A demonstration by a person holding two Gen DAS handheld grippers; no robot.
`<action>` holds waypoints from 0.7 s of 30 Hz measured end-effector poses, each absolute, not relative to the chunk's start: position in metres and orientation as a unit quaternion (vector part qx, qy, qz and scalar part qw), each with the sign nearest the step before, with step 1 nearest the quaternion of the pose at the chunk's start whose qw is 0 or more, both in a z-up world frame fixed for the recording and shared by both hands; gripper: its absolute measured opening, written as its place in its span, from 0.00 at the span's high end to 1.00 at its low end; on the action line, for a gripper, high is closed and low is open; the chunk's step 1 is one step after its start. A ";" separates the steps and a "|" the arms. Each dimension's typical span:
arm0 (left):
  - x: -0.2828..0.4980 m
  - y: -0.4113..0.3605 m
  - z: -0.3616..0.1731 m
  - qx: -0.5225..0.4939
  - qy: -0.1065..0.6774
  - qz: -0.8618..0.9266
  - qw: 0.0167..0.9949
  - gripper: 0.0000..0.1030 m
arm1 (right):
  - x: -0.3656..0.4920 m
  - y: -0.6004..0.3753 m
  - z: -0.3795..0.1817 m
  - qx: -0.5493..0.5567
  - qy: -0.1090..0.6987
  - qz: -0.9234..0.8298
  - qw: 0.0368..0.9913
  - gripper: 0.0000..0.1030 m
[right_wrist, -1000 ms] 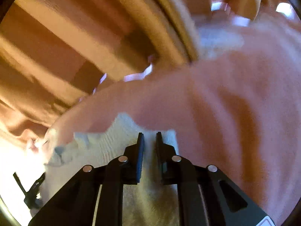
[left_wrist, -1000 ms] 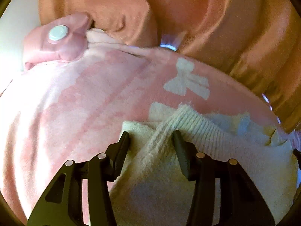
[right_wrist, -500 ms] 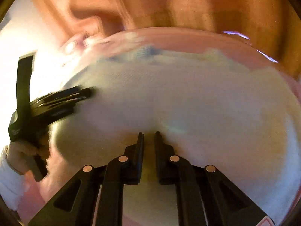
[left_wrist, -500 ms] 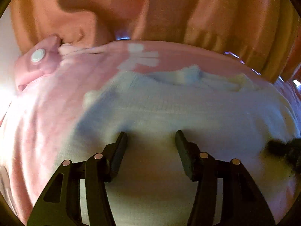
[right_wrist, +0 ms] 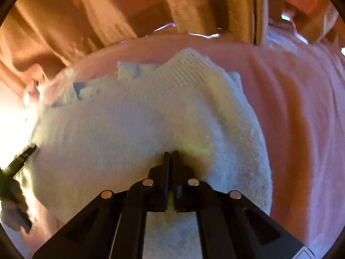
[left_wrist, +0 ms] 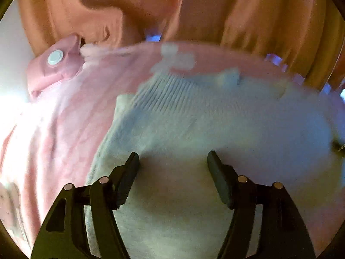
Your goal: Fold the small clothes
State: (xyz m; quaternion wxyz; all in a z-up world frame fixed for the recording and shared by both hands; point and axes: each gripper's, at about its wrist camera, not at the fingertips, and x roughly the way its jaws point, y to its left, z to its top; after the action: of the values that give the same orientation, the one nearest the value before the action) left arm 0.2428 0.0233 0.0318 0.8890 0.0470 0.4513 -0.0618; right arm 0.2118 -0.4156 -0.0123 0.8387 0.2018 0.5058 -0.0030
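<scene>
A cream knitted garment (left_wrist: 194, 118) lies on a pink patterned blanket (left_wrist: 64, 108), its ribbed edge (left_wrist: 172, 86) pointing away from me. My left gripper (left_wrist: 173, 161) hovers over the garment's near part; its jaws are opening, the knit lies under the gap and the pads do not press it. In the right wrist view the same garment (right_wrist: 129, 125) puckers toward my right gripper (right_wrist: 170, 154), which is shut on a pinch of it. The left gripper's finger (right_wrist: 21, 159) shows at that garment's left edge.
Orange folded fabric (left_wrist: 237, 10) hangs behind the blanket and also fills the top of the right wrist view (right_wrist: 86, 10). A pink padded piece with a white button (left_wrist: 55, 57) lies at the far left. The blanket (right_wrist: 301, 108) stretches off to the right.
The left jaws have spread wider and the ridge of knit between them is released. The right jaws have closed fully on the cloth and shifted over the garment.
</scene>
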 end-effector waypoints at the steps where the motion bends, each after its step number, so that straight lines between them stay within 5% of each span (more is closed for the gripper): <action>1: 0.241 0.027 0.036 0.036 0.449 -0.062 0.891 0.38 | 0.206 -0.416 -0.002 0.200 0.496 -0.009 0.845 1.00; 3: 0.237 0.034 0.044 0.023 0.442 -0.063 0.895 0.39 | 0.193 -0.404 0.015 0.177 0.475 0.011 0.862 0.87; 7: 0.240 0.039 0.029 0.043 0.463 -0.053 0.884 0.37 | 0.203 -0.376 -0.017 0.119 0.539 0.041 0.833 0.86; 21: 0.217 0.062 0.052 -0.087 0.482 -0.031 0.871 0.28 | 0.237 -0.279 0.021 0.165 0.471 0.158 0.852 0.83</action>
State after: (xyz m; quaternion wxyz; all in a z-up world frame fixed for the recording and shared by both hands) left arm 0.2166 0.0623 0.0520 0.8713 -0.0867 0.4821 -0.0306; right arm 0.2369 -0.2793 0.0213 0.8518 0.1653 0.4714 0.1578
